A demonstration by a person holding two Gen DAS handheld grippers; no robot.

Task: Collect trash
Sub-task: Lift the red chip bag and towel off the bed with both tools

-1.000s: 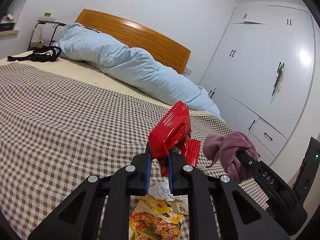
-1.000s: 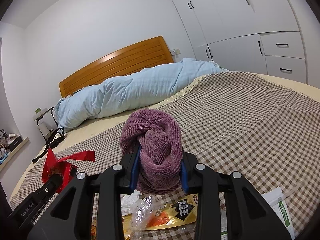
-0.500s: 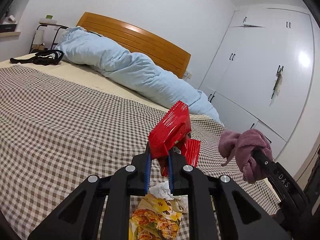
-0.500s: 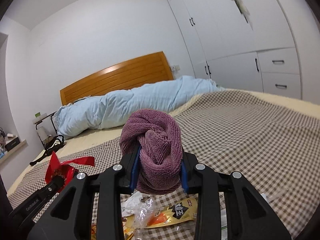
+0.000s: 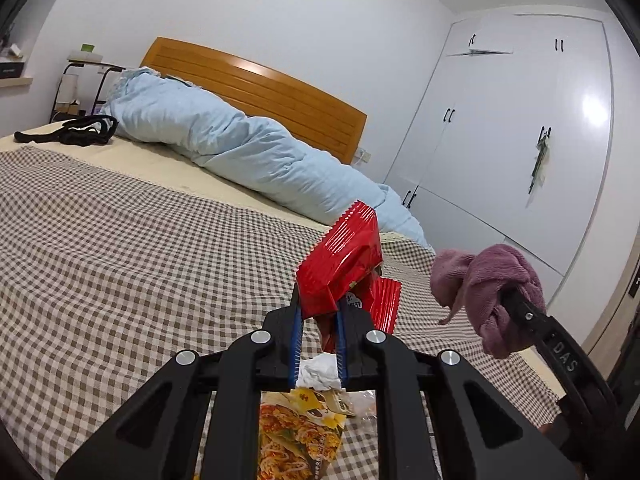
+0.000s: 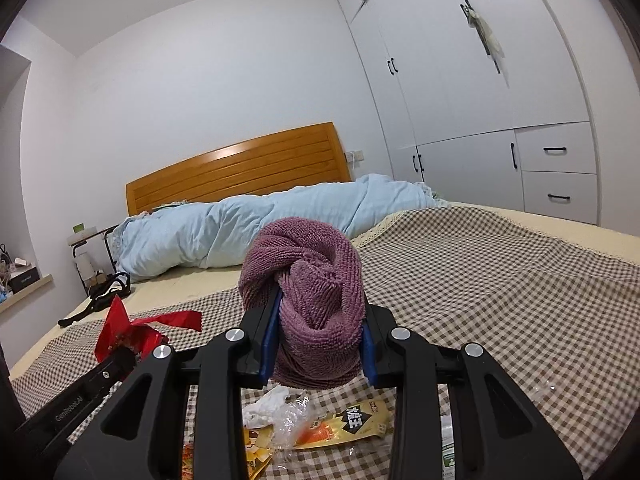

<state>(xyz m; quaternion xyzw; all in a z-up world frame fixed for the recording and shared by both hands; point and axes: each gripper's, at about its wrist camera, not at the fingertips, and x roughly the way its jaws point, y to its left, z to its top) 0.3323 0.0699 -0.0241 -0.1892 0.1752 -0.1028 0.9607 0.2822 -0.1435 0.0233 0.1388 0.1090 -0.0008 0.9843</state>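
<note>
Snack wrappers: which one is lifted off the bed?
The red wrapper, clamped in the left hand-held gripper. The yellow wrappers lie flat on the checked bedspread.

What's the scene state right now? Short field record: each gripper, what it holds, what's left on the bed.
left gripper: shut on red wrapper, lifted off the bed
right gripper: shut on purple towel, bunched between the fingers
on checkered bedspread: crumpled white tissue, yellow snack packet, printed food wrapper, clear plastic scrap
far end of bed: rolled light blue duvet, black item
trash bin: not in view
</note>
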